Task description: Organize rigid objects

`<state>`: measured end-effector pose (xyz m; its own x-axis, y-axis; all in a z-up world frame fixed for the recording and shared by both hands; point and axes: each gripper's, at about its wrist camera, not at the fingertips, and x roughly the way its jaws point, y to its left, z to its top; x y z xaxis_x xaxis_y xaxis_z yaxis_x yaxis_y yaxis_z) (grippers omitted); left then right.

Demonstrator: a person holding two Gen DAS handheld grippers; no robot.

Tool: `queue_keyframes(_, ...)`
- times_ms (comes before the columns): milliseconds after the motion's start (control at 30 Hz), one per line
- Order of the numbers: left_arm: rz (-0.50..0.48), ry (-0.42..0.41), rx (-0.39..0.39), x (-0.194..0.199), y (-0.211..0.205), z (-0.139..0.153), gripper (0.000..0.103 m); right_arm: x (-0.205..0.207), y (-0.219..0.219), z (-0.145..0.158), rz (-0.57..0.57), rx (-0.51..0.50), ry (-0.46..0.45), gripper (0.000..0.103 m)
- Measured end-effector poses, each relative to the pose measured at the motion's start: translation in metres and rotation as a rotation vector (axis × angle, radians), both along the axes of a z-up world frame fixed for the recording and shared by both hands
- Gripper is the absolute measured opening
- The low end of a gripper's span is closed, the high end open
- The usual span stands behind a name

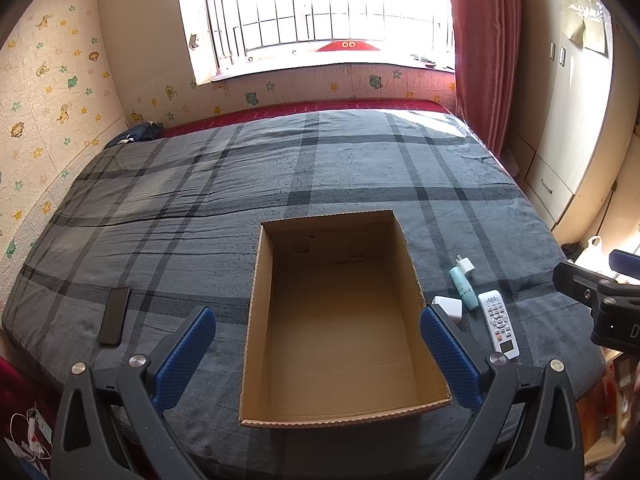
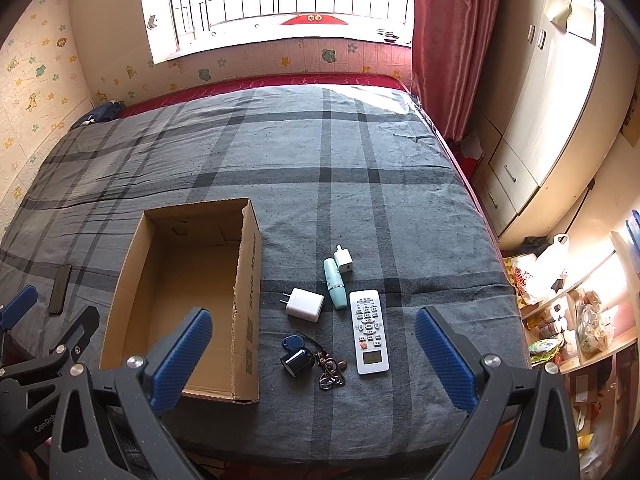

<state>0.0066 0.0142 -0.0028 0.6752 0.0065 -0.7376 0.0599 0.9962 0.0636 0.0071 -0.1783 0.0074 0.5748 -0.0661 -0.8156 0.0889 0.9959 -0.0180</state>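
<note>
**Grippers Spread, Nothing Held: Handling Notes and Item Count**

Right gripper hangs with jaws spread wide and empty above the near edge of the bed; the left gripper is equally spread and empty over the box.

**Location.** All small items lie on the bedcover to the right of the box, well clear of both grippers. The box is open-topped and holds nothing.

**Handling (judged).**
- Remote: light, stiff, smooth plastic. Grip across the narrow width at mid-length.
- Large charger and small charger: rigid blocks. Grip the flat sides, not the prongs.
- Tube: round, likely slippery. Grip across the body; it may roll.
- Keys: a fob, a tag and loose metal pieces. Take the dark fob; the rest will dangle.
- Phone, left of the box: thin, flat, probably fragile. Grip its long edges.

**Count.** One box, one remote, two chargers, one tube, one key bunch, one phone.
</note>
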Motion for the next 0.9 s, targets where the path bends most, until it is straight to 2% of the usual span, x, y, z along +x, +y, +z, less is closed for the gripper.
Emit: queue_keyframes(900,0.023,0.01,-0.023,0.011,0.017,-0.008,0.103,0.01,-0.006,-0.008,-0.025,0.012,0.017,0.103)
